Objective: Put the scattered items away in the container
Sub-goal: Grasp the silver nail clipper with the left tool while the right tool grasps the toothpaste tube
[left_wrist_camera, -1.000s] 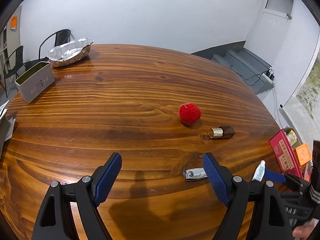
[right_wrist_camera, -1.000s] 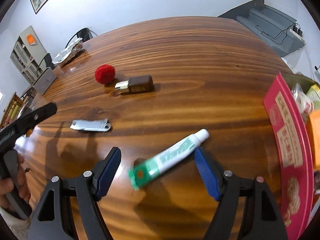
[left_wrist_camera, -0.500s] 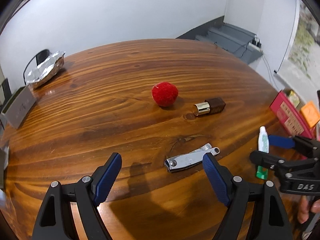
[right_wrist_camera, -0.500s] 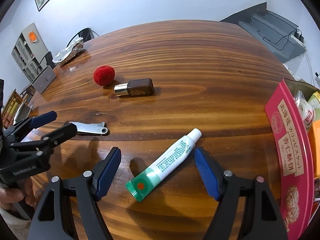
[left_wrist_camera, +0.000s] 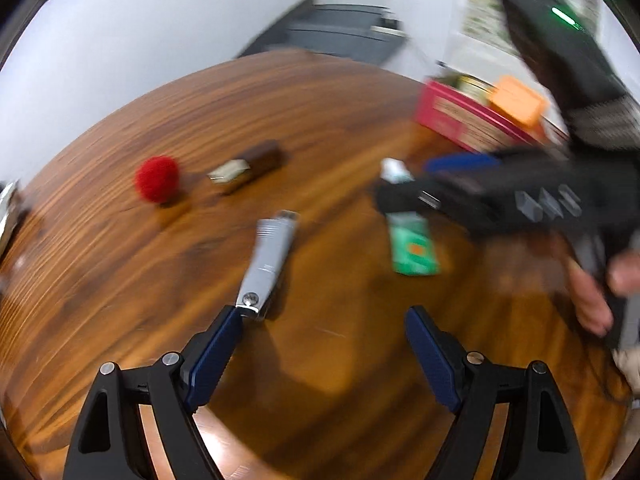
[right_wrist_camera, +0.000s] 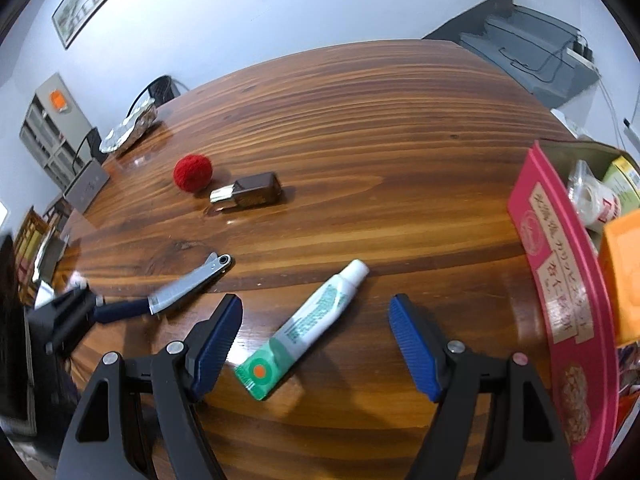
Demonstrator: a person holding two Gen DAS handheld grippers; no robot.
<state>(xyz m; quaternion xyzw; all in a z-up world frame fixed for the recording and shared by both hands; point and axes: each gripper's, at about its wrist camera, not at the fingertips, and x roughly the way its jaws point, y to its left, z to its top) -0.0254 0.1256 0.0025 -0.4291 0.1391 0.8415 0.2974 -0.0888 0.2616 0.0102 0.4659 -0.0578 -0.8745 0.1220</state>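
Wood, glossy and strongly grained, makes up the round worktop that carries everything. Going left to right in the right wrist view: a crumpled foil tray and a grey box sit at the far left edge, well apart from the rest. A red woolly ball lies just beside a small brown bottle with a gold cap. Nearer the camera, a metal nail clipper lies flat, and one blue finger of the left gripper touches or nearly touches its near end; blur in the left wrist view leaves the contact unclear. That gripper's fingers are spread wide with nothing between them.

A white and green tube lies diagonally on the wood, white cap pointing away, between the spread fingers of the right gripper, whose pads stand clear of it on both sides. A hand holds that gripper's handle in the left wrist view.

At the far right stands the red container, printed with labels, already holding an orange box and some packets.
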